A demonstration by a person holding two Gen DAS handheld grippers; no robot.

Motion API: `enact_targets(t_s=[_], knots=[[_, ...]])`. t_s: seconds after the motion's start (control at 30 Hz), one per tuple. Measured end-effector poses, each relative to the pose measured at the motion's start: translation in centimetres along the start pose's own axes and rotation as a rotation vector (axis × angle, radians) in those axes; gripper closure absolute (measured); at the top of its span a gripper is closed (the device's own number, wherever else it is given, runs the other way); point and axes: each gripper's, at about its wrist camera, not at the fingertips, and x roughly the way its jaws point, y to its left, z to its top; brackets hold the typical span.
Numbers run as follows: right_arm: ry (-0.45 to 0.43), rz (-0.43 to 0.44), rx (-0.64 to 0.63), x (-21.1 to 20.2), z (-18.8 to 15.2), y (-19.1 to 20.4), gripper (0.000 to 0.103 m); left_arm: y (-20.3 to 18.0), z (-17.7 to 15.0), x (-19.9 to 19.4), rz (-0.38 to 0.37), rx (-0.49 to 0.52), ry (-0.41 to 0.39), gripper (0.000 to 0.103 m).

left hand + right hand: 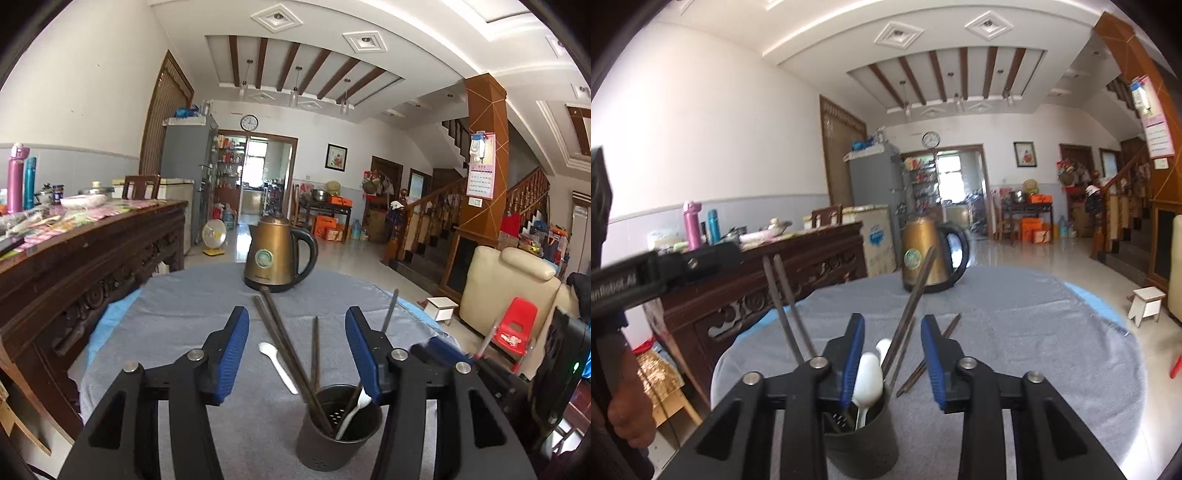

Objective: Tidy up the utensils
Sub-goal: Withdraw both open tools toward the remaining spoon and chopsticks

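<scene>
A black utensil holder stands on the grey cloth close in front of both grippers. It holds a white spoon, a dark chopstick pair leaning away, and a grey chopstick. Another white spoon lies on the cloth left of the holder. A brown chopstick pair lies on the cloth behind it. My left gripper is open above the holder. My right gripper is open too; the grey chopstick rises between its jaws, untouched.
A brass kettle stands at the far side of the round table. A carved dark sideboard crowded with bottles runs along the left. A white stool and a red chair stand on the floor at right.
</scene>
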Motion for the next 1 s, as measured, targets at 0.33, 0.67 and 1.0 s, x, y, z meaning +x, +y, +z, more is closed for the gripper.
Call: enact_targets(t_s=[0.33,0.67,1.0], knots=[[0.022,-0.074,0.138,0.4,1.0,-4.5,0.068,4.0,0.2,0.4,0.100,-0.093,0.029,0.028],[0.200,-0.082,0.408,3.3,-0.5,-11.4,0.068,9.0,-2.3,3.4,0.158,-0.218,0.182,0.027],[0.350,-0.090,0.539,6.9,-2.9,-14.8,0.069,11.8,-5.2,7.2,0.186,-0.273,0.327,0.027]])
